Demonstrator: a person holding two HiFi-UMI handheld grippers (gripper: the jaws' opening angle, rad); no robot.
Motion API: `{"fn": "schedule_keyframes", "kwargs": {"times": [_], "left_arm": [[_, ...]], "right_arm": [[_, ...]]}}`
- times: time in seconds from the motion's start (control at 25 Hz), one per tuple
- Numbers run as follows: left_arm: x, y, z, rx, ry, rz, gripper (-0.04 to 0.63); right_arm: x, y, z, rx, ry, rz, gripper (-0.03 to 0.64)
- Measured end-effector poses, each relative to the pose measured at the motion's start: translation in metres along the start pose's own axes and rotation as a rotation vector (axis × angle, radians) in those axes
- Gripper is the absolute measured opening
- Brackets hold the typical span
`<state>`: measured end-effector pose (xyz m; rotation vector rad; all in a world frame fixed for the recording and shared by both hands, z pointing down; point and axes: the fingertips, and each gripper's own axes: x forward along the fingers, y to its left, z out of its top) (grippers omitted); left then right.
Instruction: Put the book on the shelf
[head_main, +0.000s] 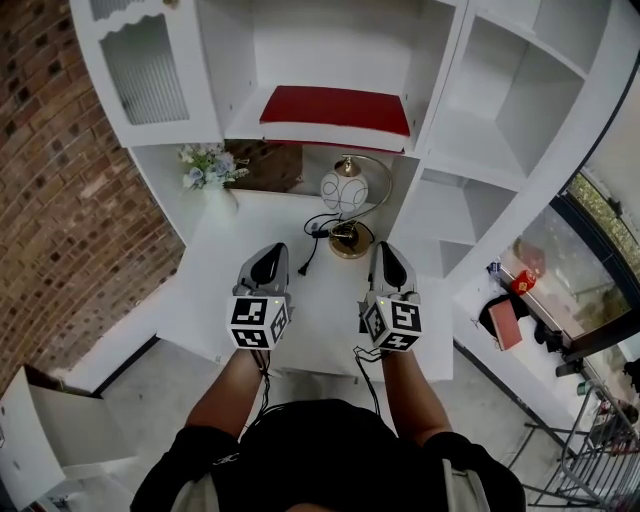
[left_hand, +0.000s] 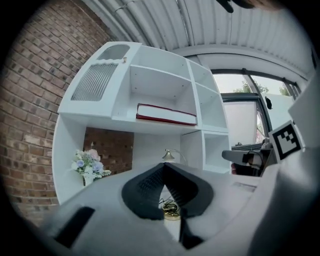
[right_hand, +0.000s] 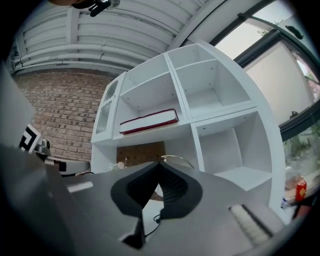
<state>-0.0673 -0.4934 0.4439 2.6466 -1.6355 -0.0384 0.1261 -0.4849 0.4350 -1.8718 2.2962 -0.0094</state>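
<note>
The left gripper is clenched, its dark jaws pressed tip to tip with nothing between them. The right gripper is the same, closed and empty. Both hang side by side over the white desk, apart from everything on it.

Just ahead of them stands a desk lamp with a round globe shade and a brass base, and its black cable lies loose on the desk between the two grippers. Further left is a small vase of flowers. The red book lies flat in the middle compartment of the shelf unit, directly above the lamp, so the task looks finished.

The remaining risks are probably these:
- A forward reach could knock the globe or snag the cable and drag the lamp over.
- The book seems to sit close to the shelf's front lip — a nudge from below or a bump to the unit might slide it off onto the lamp.
- With the jaws closed, neither gripper could catch it.
</note>
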Motion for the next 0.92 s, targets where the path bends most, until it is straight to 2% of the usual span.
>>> {"fn": "schedule_keyframes", "kwargs": {"times": [0.4, 0.72, 0.92], "left_arm": [[-0.010, -0.020, 0.001, -0.011, -0.007, -0.030, 0.002], [-0.015, -0.037, 0.005, 0.050, -0.004, -0.038, 0.002], [-0.017, -0.045, 0.001, 0.005, 0.001, -0.068, 0.002]], "right_arm": [[-0.020, 0.003, 0.001, -0.002, 0.008, 0.010, 0.011], [-0.026, 0.010, 0.003, -0.019, 0.005, 0.015, 0.011], [-0.030, 0.013, 0.002, -0.009, 0.004, 0.020, 0.011]]}}
